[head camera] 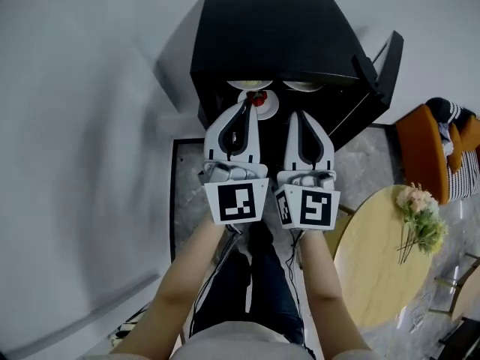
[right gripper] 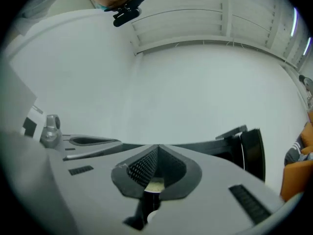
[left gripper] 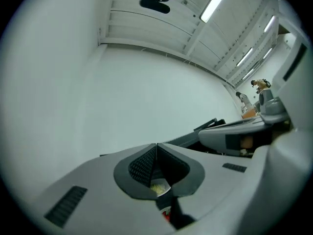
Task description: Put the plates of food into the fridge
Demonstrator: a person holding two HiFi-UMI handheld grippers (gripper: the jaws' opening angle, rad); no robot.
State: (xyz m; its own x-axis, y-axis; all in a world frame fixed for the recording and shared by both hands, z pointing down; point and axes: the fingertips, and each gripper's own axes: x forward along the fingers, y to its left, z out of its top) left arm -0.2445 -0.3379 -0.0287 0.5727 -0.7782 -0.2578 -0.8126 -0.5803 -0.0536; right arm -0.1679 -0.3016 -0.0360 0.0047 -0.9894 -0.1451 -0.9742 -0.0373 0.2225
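A black mini fridge (head camera: 270, 28) stands on the floor below me with its door (head camera: 379, 73) swung open to the right. Inside, two pale plates (head camera: 250, 85) (head camera: 302, 86) sit on the upper level, and a plate with red food (head camera: 265, 106) lies lower at the front. My left gripper (head camera: 246, 105) is shut with nothing in it, its tip over the left rim of that lower plate. My right gripper (head camera: 295, 115) hangs beside it, also shut and empty. In the left gripper view the jaws (left gripper: 156, 146) meet, with yellow food (left gripper: 157, 187) showing below. The right gripper view shows the jaws (right gripper: 157, 148) closed too.
A round wooden table (head camera: 382, 268) with a bunch of flowers (head camera: 420, 216) stands at the right. An orange chair (head camera: 424, 152) with clothes is behind it. A white wall fills the left. My legs are directly below the grippers.
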